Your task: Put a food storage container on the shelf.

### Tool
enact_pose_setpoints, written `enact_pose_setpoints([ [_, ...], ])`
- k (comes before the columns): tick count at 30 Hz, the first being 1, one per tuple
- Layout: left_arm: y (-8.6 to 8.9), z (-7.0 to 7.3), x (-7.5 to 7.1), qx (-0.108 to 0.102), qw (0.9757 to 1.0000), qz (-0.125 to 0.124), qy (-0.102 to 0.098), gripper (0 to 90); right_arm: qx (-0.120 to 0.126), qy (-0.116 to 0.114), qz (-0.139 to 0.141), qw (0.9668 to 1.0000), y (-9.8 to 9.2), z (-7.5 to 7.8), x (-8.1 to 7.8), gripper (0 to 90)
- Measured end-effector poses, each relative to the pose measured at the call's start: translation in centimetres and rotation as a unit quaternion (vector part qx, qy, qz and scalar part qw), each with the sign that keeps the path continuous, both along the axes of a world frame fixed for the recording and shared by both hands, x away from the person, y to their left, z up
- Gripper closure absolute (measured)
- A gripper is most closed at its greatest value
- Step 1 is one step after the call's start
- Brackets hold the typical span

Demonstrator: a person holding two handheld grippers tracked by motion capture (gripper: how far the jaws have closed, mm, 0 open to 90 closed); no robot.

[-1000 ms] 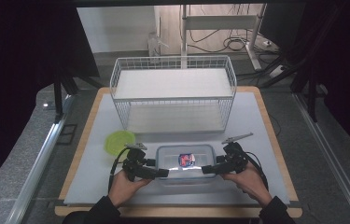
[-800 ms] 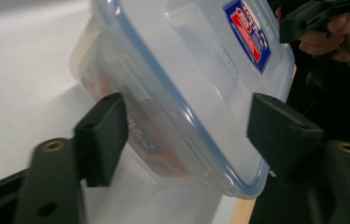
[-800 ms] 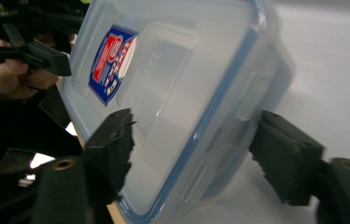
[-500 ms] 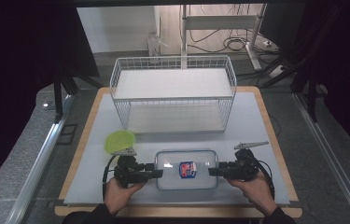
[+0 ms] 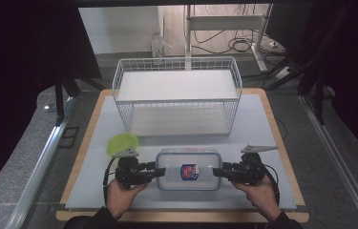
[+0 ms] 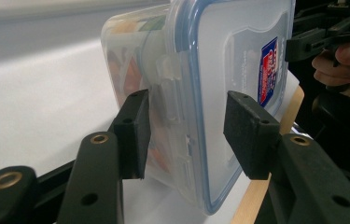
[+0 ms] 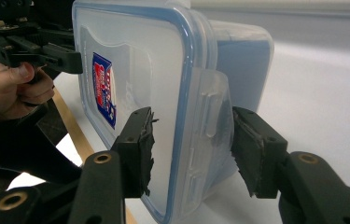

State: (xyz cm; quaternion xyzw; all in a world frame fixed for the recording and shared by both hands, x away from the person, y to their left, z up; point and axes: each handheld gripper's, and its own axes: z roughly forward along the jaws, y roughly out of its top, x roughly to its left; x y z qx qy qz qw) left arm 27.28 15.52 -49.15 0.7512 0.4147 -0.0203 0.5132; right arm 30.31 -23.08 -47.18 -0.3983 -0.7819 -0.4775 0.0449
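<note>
We've got both hands low at the table's near edge, grippers level and pointing inward at each other. Left gripper (image 5: 160, 171) has just been closing and clamps the box's (image 5: 188, 168) left end latch; right gripper (image 5: 216, 171) likewise on the right end. Box sits between them, in front of the wire basket (image 5: 176, 95).

Black grippers: brass-ringed holes, black cables, grey triangular top plates; dark sleeves.

Jaws closing around food container (image 6: 219, 70) latch
</note>
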Motion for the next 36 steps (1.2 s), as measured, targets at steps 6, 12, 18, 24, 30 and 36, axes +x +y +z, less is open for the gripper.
enact_pose_setpoints([
  [6,0.3,2.3,0.5,0.009,0.9997,0.006,-0.022,51.9,0.008,-0.021,0.002,0.9998,0.3,1.4,0.5,50.5],
  [12,0.6,4.4,1.2,0.012,0.9990,0.013,-0.042,51.8,0.018,-0.035,0.004,0.9992,0.6,3.2,1.7,50.4],
  [18,0.8,6.3,2.0,0.015,0.9979,0.018,-0.060,51.7,0.029,-0.049,0.003,0.9984,0.9,5.2,2.8,50.3],
  [24,1.2,8.2,2.7,0.011,0.9971,0.025,-0.071,51.6,0.034,-0.059,0.001,0.9977,1.3,7.0,3.7,50.1],
  [30,1.7,9.5,3.5,0.006,0.9967,0.032,-0.075,51.6,0.035,-0.069,0.001,0.9970,1.8,8.5,4.8,50.1],
  [36,2.3,11.1,4.2,0.006,0.9958,0.035,-0.084,51.6,0.039,-0.076,0.001,0.9963,2.4,10.1,5.8,49.9],
])
